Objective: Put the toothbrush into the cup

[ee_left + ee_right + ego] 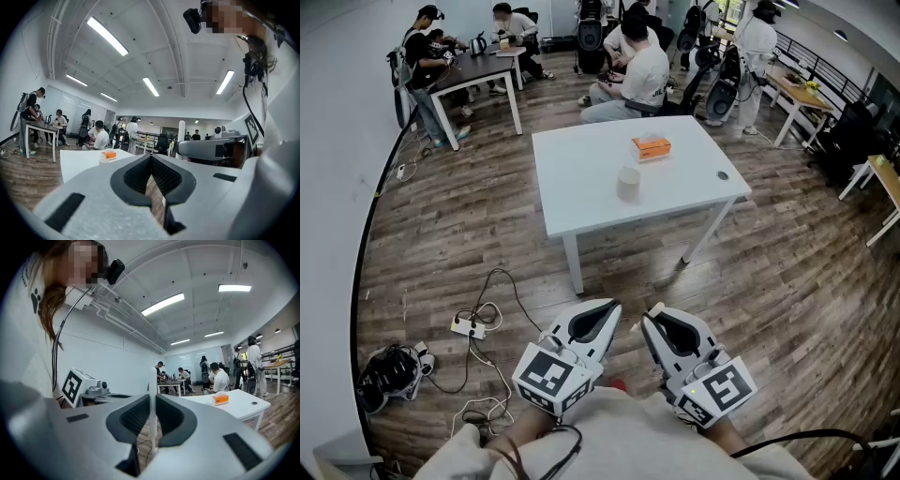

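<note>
A white cup (628, 183) stands upright near the middle of the white table (581, 187), well ahead of me. Both grippers are held low and close to my body, away from the table. My right gripper (648, 318) (152, 398) is shut on a thin white toothbrush (152, 380), whose handle sticks straight up out of the jaws. From the left gripper view the same toothbrush (181, 132) shows as a white rod above the right gripper. My left gripper (607, 306) (151, 157) is shut, its jaws meeting at the tip with nothing between them.
An orange tissue box (651, 146) lies on the table behind the cup. A power strip with cables (469, 326) and a dark bag (389, 372) lie on the wooden floor at the left. Several people sit at desks at the back of the room.
</note>
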